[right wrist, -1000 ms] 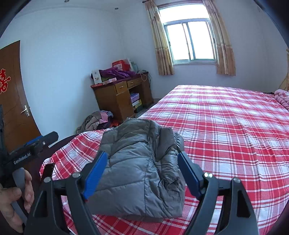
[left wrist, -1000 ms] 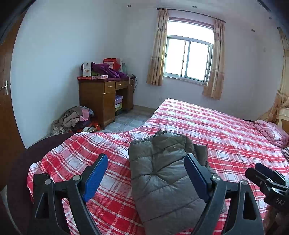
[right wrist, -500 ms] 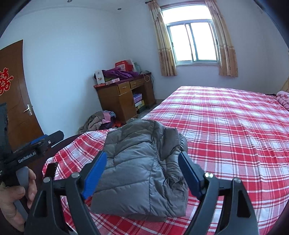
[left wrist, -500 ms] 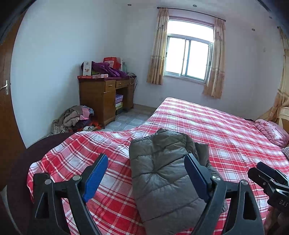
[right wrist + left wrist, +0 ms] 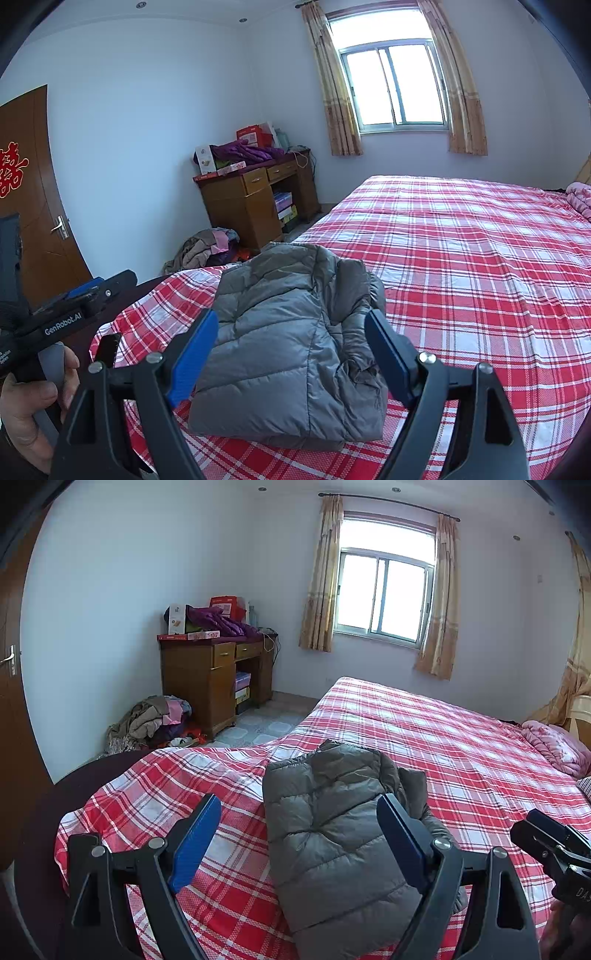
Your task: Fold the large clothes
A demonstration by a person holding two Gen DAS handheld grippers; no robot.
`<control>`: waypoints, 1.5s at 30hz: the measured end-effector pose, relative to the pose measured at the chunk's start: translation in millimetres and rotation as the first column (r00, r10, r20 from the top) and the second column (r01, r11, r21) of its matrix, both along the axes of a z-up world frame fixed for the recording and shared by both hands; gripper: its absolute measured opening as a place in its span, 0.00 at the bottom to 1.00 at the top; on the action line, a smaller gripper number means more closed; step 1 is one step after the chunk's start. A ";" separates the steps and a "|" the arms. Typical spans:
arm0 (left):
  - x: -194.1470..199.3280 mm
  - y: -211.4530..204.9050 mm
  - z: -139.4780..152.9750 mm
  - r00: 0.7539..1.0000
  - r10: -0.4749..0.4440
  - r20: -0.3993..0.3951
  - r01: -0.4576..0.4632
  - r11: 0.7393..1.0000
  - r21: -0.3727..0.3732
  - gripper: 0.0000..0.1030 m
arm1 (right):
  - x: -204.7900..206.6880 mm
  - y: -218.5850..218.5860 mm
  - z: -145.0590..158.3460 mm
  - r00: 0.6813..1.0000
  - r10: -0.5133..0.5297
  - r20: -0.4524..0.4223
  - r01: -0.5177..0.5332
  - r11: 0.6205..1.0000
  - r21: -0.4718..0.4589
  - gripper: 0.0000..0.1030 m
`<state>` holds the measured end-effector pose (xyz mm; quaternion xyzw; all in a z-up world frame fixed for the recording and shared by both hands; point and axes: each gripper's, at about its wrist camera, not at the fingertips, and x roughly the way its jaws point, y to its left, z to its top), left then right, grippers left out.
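Observation:
A grey quilted jacket (image 5: 332,830) (image 5: 291,350) lies folded into a compact rectangle on the red plaid bed (image 5: 461,746) (image 5: 461,258), near its foot corner. My left gripper (image 5: 299,830) hovers above and in front of it, open, with nothing between its blue pads (image 5: 194,843). My right gripper (image 5: 291,345) is open too, held off the jacket with empty jaws. The left gripper's body (image 5: 74,306) shows at the left of the right wrist view, with a hand (image 5: 26,413) on its handle. The right gripper's body (image 5: 554,853) shows at the right edge of the left wrist view.
A wooden desk (image 5: 210,679) (image 5: 255,206) piled with boxes and purple clothing stands by the far wall. A heap of clothes (image 5: 151,720) (image 5: 207,247) lies on the floor beside it. A pink quilt (image 5: 557,742) sits at the bed's far right. A brown door (image 5: 33,203) is at left.
The right wrist view has drifted slightly, so the jacket sits a touch further right in it. Both grippers stay open and nothing was grasped.

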<state>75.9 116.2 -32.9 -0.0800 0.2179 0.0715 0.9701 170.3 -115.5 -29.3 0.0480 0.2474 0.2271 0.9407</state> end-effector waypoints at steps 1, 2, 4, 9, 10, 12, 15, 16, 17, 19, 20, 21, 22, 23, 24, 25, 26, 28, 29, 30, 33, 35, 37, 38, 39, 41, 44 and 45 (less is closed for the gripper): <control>0.1 -0.1 -0.2 1.000 0.000 0.000 0.000 1.000 0.000 0.84 | -0.1 0.1 -0.1 1.000 0.000 0.000 0.000 1.000 0.001 0.82; 0.3 -0.1 -0.2 1.000 0.000 -0.001 0.000 1.000 0.001 0.84 | 0.1 -0.1 -0.1 1.000 -0.001 -0.001 0.001 1.000 -0.001 0.82; 0.0 -0.2 -1.0 1.000 -0.001 -0.003 0.001 1.000 0.001 0.84 | 0.1 -0.6 -0.2 1.000 0.000 -0.002 0.000 1.000 0.000 0.82; 1.1 -1.5 -4.3 1.000 -0.003 -0.009 0.003 1.000 0.006 0.84 | -0.4 -0.1 -0.2 1.000 -0.001 -0.004 0.001 1.000 0.001 0.82; 1.4 -2.1 -4.3 1.000 -0.003 -0.009 0.003 1.000 0.007 0.84 | -0.6 0.2 0.0 1.000 -0.001 -0.003 0.001 1.000 0.003 0.82; 1.6 -2.6 -4.3 1.000 -0.002 -0.009 0.002 1.000 0.008 0.84 | -0.7 0.5 0.2 1.000 -0.002 -0.003 0.002 1.000 0.003 0.82; 1.6 -2.6 -4.3 1.000 0.002 -0.008 -0.002 1.000 0.012 0.84 | -0.9 -0.2 0.4 1.000 -0.003 0.000 0.003 1.000 0.004 0.82; 1.6 -2.8 -4.2 1.000 0.003 -0.007 -0.003 1.000 0.013 0.84 | -0.8 -0.4 1.0 1.000 -0.004 0.002 0.004 1.000 0.007 0.82; 1.6 -2.8 -4.1 1.000 0.004 -0.007 -0.004 1.000 0.014 0.84 | -1.0 -0.6 1.6 1.000 -0.006 0.004 0.006 1.000 0.009 0.82; 1.9 -3.3 -4.0 1.000 0.014 -0.009 -0.013 1.000 0.023 0.84 | -1.7 -0.4 2.7 1.000 -0.008 0.008 0.008 1.000 0.013 0.82; 2.2 -3.6 -3.7 1.000 0.018 -0.010 -0.018 1.000 0.026 0.84 | -1.7 0.1 3.1 1.000 -0.009 0.009 0.009 1.000 0.014 0.82; 2.3 -2.9 -3.7 1.000 0.021 -0.012 -0.020 0.999 0.026 0.84 | -1.8 0.9 3.5 1.000 -0.009 0.011 0.009 1.000 0.014 0.82; 2.5 -2.3 -3.9 1.000 0.015 -0.013 -0.014 1.000 0.021 0.84 | -2.0 1.6 3.9 1.000 -0.010 0.013 0.010 1.000 0.014 0.82; 2.6 -2.4 -3.8 1.000 0.011 -0.014 -0.011 1.000 0.018 0.84 | -2.2 1.7 4.2 1.000 -0.011 0.016 0.011 1.000 0.014 0.82; 2.6 -1.9 -3.9 1.000 0.013 -0.014 -0.013 1.000 0.016 0.84 | -2.6 1.2 4.4 1.000 -0.012 0.019 0.012 1.000 0.015 0.82; 2.3 -1.3 -3.8 1.000 0.017 -0.012 -0.017 1.000 0.016 0.84 | -3.4 1.7 5.2 1.000 -0.012 0.024 0.012 1.000 0.015 0.82; 2.1 -1.6 -3.5 1.000 0.015 -0.009 -0.014 1.000 0.015 0.84 | -4.2 1.6 5.9 1.000 -0.012 0.028 0.012 1.000 0.015 0.82; 1.6 -1.8 -2.8 1.000 0.009 -0.004 -0.009 1.000 0.012 0.84 | -6.2 2.8 8.1 0.999 -0.013 0.041 0.012 1.000 0.014 0.82; 1.4 -2.2 -2.4 1.000 0.008 -0.002 -0.008 1.000 0.014 0.84 | -7.3 3.3 9.0 0.999 -0.013 0.048 0.012 1.000 0.014 0.82; 1.7 -2.7 -2.3 1.000 0.009 -0.001 -0.009 1.000 0.018 0.84 | -8.0 3.1 9.4 0.998 -0.012 0.054 0.011 1.000 0.014 0.82; 3.2 -3.2 -3.4 1.000 0.003 -0.008 -0.003 1.000 0.019 0.84 | -9.6 4.7 11.6 0.998 -0.008 0.066 0.007 1.000 0.019 0.84; 4.5 -2.8 -4.9 1.000 -0.002 -0.014 0.002 1.000 0.012 0.84 | -9.9 3.9 11.6 0.998 -0.007 0.069 0.006 1.000 0.020 0.84; 6.1 -2.6 -6.4 1.000 -0.019 -0.020 0.019 1.000 0.002 0.84 | -10.0 4.5 11.1 0.998 -0.007 0.069 0.006 1.000 0.019 0.84; 6.6 -1.9 -7.4 0.999 -0.027 -0.022 0.027 1.000 -0.009 0.85 | -10.1 4.3 11.2 0.998 -0.008 0.068 0.007 1.000 0.020 0.84; 6.9 -0.6 -8.3 1.000 -0.016 -0.023 0.016 1.000 -0.014 0.89 | -10.2 4.4 11.0 0.998 -0.008 0.067 0.007 1.000 0.021 0.84; 7.0 0.7 -9.6 1.000 -0.005 -0.017 0.005 1.000 -0.014 0.92 | -10.8 4.5 10.4 0.998 -0.008 0.065 0.007 1.000 0.020 0.84; 6.3 1.0 -10.2 1.000 0.003 -0.009 -0.003 1.000 0.003 0.92 | -10.4 3.8 9.1 0.998 -0.005 0.060 0.004 1.000 0.018 0.84; 6.0 0.3 -10.3 1.000 0.005 -0.007 -0.005 1.000 0.011 0.92 | -10.3 4.2 8.9 0.998 -0.005 0.058 0.004 1.000 0.017 0.84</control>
